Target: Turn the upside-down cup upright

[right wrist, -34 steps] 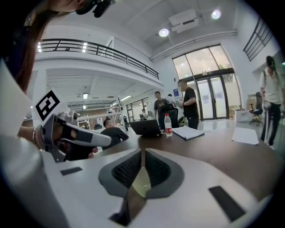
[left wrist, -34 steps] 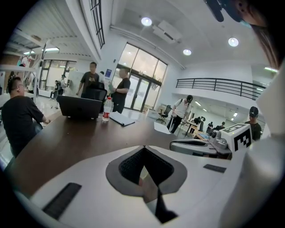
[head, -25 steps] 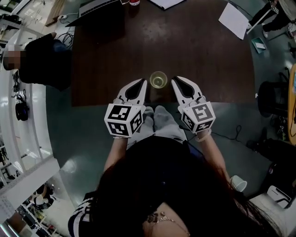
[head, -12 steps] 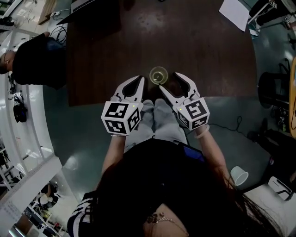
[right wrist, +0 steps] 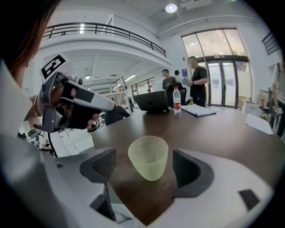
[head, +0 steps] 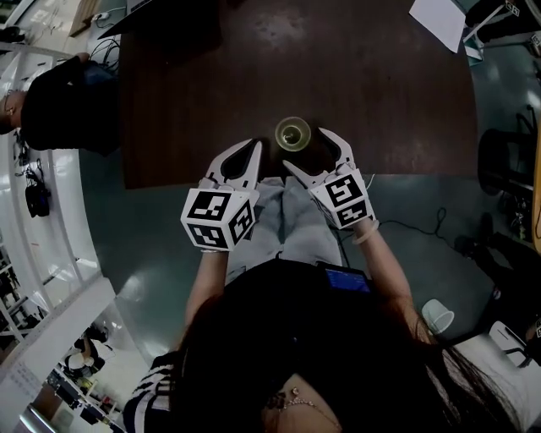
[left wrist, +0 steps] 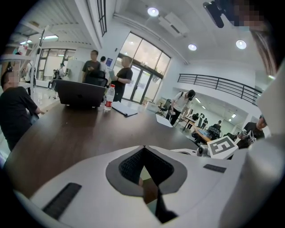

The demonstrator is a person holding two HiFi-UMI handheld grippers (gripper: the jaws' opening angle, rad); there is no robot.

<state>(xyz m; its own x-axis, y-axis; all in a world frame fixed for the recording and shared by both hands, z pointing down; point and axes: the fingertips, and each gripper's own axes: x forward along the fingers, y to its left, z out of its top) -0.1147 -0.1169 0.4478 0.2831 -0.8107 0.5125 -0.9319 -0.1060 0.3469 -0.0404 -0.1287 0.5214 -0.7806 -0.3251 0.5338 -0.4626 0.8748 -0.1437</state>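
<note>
A pale yellow-green translucent cup (head: 292, 135) stands upright, mouth up, on the dark wooden table (head: 372, 93) close to its near edge. In the right gripper view the cup (right wrist: 148, 156) sits level with the two dark pads (right wrist: 103, 165), and neither pad touches it. My right gripper (head: 307, 150) is open; its jaws have just been opening and nothing is held in them. My left gripper (head: 252, 152) hangs to the left of the cup, at the table edge, shut and empty. In the left gripper view its white fingers (left wrist: 89, 178) meet in front of the lens.
A laptop (left wrist: 80, 92), a water bottle (left wrist: 107, 97) and papers (left wrist: 126, 109) lie at the table's far end. A white sheet (head: 439, 21) is at the far right. A person in black (head: 63, 106) sits at the left side; others stand beyond.
The right gripper's jaws went from shut to wide apart, and the gripper sank toward the table edge by the cup. The cup stayed put. The left gripper barely moved.
</note>
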